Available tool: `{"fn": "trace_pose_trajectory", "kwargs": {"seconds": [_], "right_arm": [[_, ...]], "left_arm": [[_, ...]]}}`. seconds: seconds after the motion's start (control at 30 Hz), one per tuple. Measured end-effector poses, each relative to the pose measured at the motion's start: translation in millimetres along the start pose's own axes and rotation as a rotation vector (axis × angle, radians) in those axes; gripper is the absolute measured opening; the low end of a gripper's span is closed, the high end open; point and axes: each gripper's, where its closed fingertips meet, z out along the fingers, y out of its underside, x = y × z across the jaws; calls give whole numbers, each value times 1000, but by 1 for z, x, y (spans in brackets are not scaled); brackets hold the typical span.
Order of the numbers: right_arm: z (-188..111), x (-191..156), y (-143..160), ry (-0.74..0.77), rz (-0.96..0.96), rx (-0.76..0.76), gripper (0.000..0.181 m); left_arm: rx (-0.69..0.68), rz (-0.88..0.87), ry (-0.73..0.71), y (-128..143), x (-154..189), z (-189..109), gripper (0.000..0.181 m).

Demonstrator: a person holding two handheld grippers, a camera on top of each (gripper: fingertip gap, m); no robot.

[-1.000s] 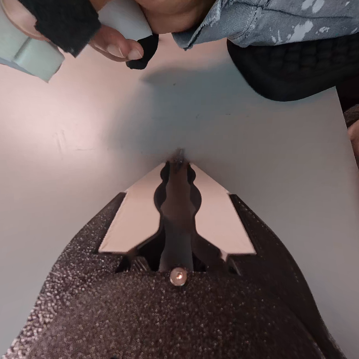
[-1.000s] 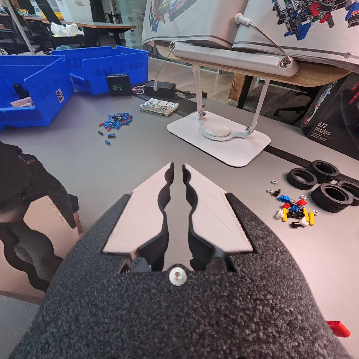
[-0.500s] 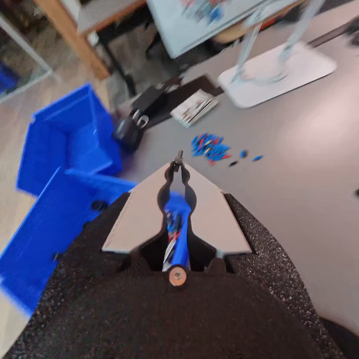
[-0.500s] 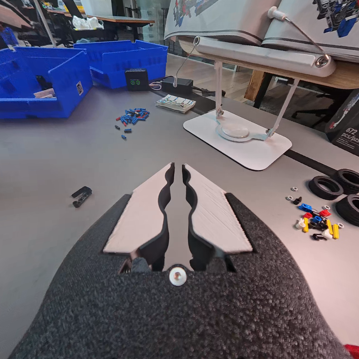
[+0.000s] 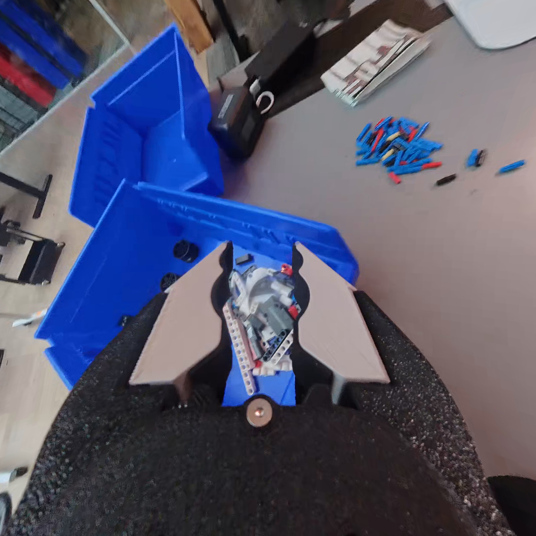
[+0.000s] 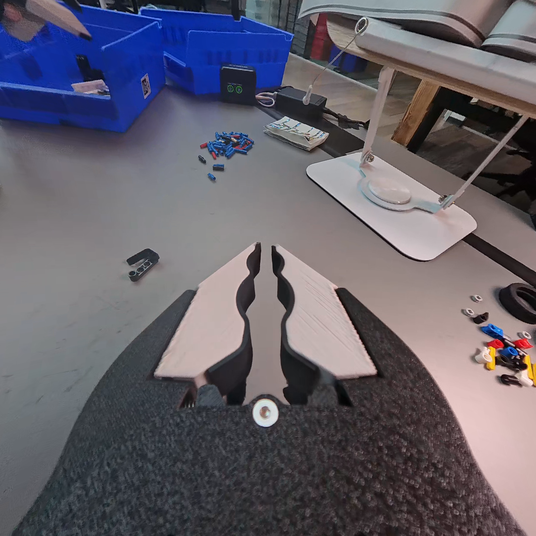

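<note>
My left gripper (image 5: pixel 262 246) is open and empty, held above a blue bin (image 5: pixel 116 275). Between its jaws I see a part-built toy-brick assembly (image 5: pixel 261 304) of white, grey and black parts lying in the bin, with loose black wheels (image 5: pixel 184 251) beside it. My right gripper (image 6: pixel 266 249) is shut to a narrow gap with nothing in it, low over the grey table (image 6: pixel 87 203). A small black beam piece (image 6: pixel 143 264) lies on the table to its left. One of the left gripper's fingers (image 6: pixel 55 14) shows over the bin (image 6: pixel 72 87) at the top left of the right wrist view.
A second blue bin (image 6: pixel 226 43) and a black device (image 6: pixel 237 84) stand at the back. A pile of small blue and red pins (image 6: pixel 229 143), a booklet (image 6: pixel 295 133) and a white stand base (image 6: pixel 406 220) are on the table. Small coloured pieces (image 6: pixel 507 353) and a black tyre (image 6: pixel 519 301) lie at the right. About 40 cm separates my left fingertips from my right.
My left gripper swung from the bare table to above the blue bin and opened; the small grey piece pinched at its tips is gone from them. My right gripper stayed shut and shifted slightly.
</note>
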Motion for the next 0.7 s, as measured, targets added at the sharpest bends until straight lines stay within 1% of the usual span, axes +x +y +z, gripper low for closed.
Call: {"fn": "trace_pose_trajectory", "kwargs": {"seconds": [0.03, 0.07, 0.1, 0.17, 0.23, 0.27, 0.3, 0.33, 0.43, 0.5, 0.57, 0.6, 0.7], "right_arm": [[1, -2, 1, -3, -11, -6, 7], [2, -3, 2, -5, -22, -12, 7], [2, -6, 2, -11, -35, -16, 7], [2, -11, 2, -24, -65, -18, 7], [3, -14, 3, -32, -91, -21, 7], [3, -16, 4, -36, -100, -25, 7], [4, -17, 4, -38, -108, -28, 7], [4, -18, 4, -40, -114, -29, 7], [4, -21, 5, -48, -130, -33, 7], [4, -23, 7, -57, -139, -40, 7], [4, -26, 8, -70, -151, -46, 7], [5, -27, 9, -75, -159, -50, 7], [6, -33, 12, -89, -192, -68, 7]], "left_arm": [[40, 13, 21, -11, 12, -5, 40], [76, 32, 71, -22, 30, -8, 39], [121, 62, 174, -33, 59, -12, 38], [205, 145, 458, -49, 136, -25, 38], [233, 231, 741, -48, 213, -42, 39], [226, 271, 851, -43, 244, -48, 39], [205, 312, 935, -35, 270, -51, 40], [177, 355, 982, -27, 289, -50, 40], [130, 463, 1020, -13, 318, -38, 40], [111, 480, 1084, -9, 329, -41, 40], [98, 514, 1087, -4, 335, -39, 38], [108, 518, 1095, -5, 336, -40, 23], [120, 537, 1088, -4, 336, -41, 22]]}}
